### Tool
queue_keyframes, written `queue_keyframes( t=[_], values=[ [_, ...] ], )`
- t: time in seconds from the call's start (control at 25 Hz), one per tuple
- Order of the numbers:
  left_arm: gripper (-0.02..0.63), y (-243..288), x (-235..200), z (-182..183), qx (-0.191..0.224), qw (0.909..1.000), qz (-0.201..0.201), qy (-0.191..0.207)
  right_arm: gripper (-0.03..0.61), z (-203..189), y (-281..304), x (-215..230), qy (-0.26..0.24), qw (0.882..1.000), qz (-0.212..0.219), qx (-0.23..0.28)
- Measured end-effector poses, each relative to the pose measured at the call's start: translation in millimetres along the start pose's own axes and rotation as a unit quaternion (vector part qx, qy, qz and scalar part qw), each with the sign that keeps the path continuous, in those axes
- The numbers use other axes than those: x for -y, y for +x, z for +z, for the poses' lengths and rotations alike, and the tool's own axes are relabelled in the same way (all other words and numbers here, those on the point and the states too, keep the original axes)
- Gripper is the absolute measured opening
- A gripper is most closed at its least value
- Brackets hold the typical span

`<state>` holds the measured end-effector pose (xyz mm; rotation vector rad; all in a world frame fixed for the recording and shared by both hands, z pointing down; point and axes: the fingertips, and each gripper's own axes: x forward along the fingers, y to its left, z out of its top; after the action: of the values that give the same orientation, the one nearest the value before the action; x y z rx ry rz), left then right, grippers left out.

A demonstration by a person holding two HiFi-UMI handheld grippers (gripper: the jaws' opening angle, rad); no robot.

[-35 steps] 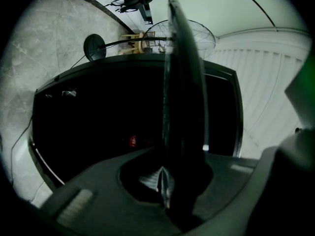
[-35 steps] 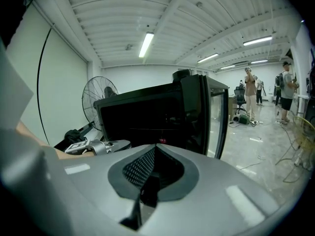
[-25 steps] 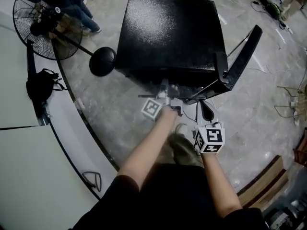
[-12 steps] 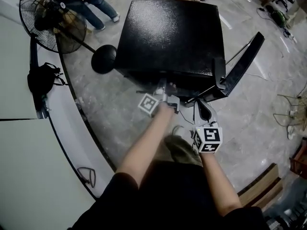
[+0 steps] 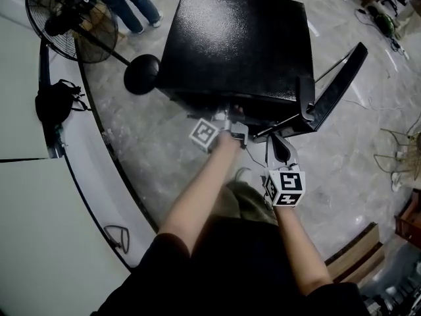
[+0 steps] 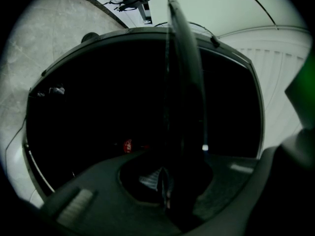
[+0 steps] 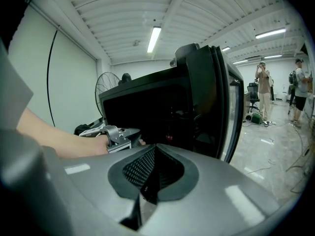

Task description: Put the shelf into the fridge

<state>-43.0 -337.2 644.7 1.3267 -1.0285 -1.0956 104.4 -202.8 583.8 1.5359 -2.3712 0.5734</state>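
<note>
Setting: you stood in a large open lab or workshop hall. It showed a polished stone floor (image 5: 164, 137), a ribbed white ceiling (image 7: 123, 14) with tube lights (image 7: 154, 38), a pedestal fan (image 5: 62, 8), loose cables (image 5: 395, 153), and bystanders (image 7: 264, 85) beyond the black fridge (image 5: 237, 41).

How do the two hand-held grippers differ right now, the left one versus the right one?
The left gripper is shut on the shelf, a thin dark pane seen edge-on, while the right gripper is shut on nothing. The left gripper is up at the open front of the fridge; the right gripper hangs further back, below the open door. Both have their fingers closed.
</note>
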Motion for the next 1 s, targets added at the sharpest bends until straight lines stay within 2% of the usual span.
queue_keyframes(
  t=[0.48,1.0],
  values=[
    [0.018,18,-3,6,0.006,0.9999,0.008,0.007,0.0,-15,-1,-1,-0.017,1.0,0.0,-0.016],
    [0.026,28,-7,7,0.01,0.9998,0.009,0.013,0.0,-25,-6,6,-0.001,1.0,-0.018,-0.017]
  ],
)
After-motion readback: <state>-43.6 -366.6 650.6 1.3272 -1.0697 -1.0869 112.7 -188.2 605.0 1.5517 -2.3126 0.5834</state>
